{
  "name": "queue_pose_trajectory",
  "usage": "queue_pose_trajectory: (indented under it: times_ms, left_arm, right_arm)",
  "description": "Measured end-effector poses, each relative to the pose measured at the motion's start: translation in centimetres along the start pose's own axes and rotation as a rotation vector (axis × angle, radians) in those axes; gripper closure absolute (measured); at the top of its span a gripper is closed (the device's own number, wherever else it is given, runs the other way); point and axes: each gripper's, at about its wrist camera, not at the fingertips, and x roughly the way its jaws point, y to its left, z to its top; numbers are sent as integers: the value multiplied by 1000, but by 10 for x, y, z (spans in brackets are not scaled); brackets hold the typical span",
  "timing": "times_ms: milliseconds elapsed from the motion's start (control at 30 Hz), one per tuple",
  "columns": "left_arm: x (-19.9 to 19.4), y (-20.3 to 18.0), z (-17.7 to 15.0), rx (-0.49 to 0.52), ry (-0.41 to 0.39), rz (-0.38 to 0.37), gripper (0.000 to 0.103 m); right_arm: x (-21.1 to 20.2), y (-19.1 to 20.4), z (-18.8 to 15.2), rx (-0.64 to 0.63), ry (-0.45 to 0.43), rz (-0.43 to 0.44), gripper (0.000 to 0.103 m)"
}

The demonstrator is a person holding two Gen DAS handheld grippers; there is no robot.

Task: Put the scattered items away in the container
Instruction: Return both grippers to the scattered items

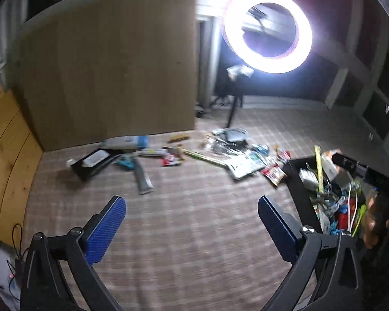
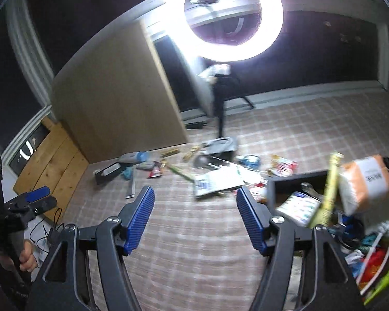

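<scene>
Two claws, left claw [image 1: 192,215] and right claw [image 2: 195,208], spread empty beside black container [image 1: 297,181] heaped with clutter

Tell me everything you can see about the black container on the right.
The black container is an open-topped, dark, rigid-looking box standing on the checked floor covering at the right of both views. It is already crammed: an orange-and-white packet and a yellow-green stick jut above the rim, over mixed packets and cables. Neither gripper touches it; red snack packets lie against its far corner.
</scene>
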Motion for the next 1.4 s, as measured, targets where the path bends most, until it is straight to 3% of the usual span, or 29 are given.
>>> queue_pose_trajectory:
  times_ms: [100,200,367,633,767,867,1000,1267,1400]
  left_arm:
    - [-2,35,-11,-81,-28,-52,1]
    - [12,66,-20,-167,4,-9,1]
    - [50,98,-24,-222,57,61,1]
    - [130,84,0,-159,179,55,1]
    - [170,80,11,-174,236,64,1]
    - [200,84,15,-191,283,122,1]
    - [230,94,13,-231,331,169,2]
    - [249,93,12,-249,362,177,7]
    - [258,92,16,-244,383,197,16]
  right_arm:
    - [17,28,-1,-53,13,8,38]
    - [39,52,-3,-104,36,20,38]
    - [97,77,-3,-217,127,-2,38]
    - [203,81,14,-355,310,0,38]
    - [246,78,19,-405,367,-12,38]
    - [273,73,19,-413,410,-13,38]
    - [293,68,17,-431,429,-23,38]
    - [308,61,20,-438,436,-23,38]
    - [314,62,19,-448,443,-22,39]
